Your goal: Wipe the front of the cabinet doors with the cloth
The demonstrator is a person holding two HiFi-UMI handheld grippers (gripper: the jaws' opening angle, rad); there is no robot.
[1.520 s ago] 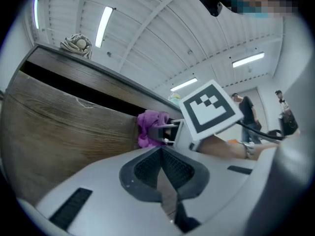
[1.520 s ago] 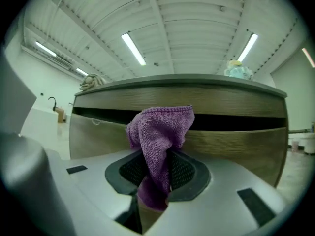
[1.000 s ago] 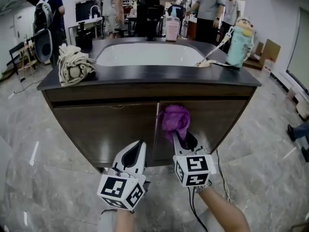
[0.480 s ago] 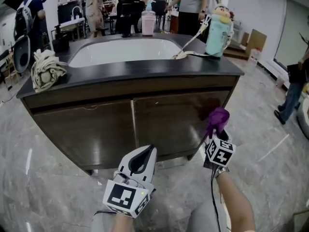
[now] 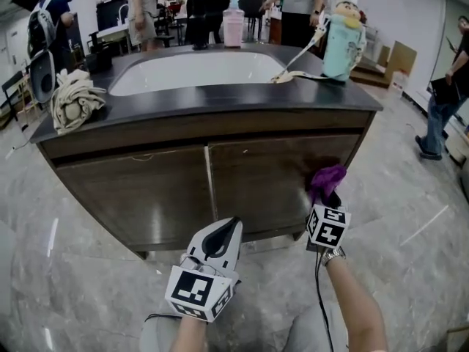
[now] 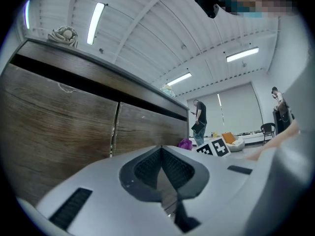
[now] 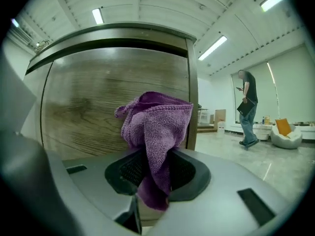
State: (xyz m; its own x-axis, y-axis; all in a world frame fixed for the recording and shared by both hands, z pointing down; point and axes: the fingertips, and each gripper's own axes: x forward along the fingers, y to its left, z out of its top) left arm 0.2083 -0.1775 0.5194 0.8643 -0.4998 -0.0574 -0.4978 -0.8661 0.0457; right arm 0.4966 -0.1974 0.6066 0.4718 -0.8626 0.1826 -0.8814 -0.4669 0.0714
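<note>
Purple cloth (image 7: pixel 156 132) at the right cabinet door (image 5: pixel 267 171) — out by its far edge.
Right gripper (image 7: pixel 156 176) pinching the cloth, bunched top held close to the wood grain, contact unclear; left gripper (image 6: pixel 161 167) low before the seam between the doors, apart from them — jaws pressed together, nothing between.

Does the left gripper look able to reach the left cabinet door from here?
Probably yes: the left gripper is empty and faces the left cabinet door, with nothing standing between them.
</note>
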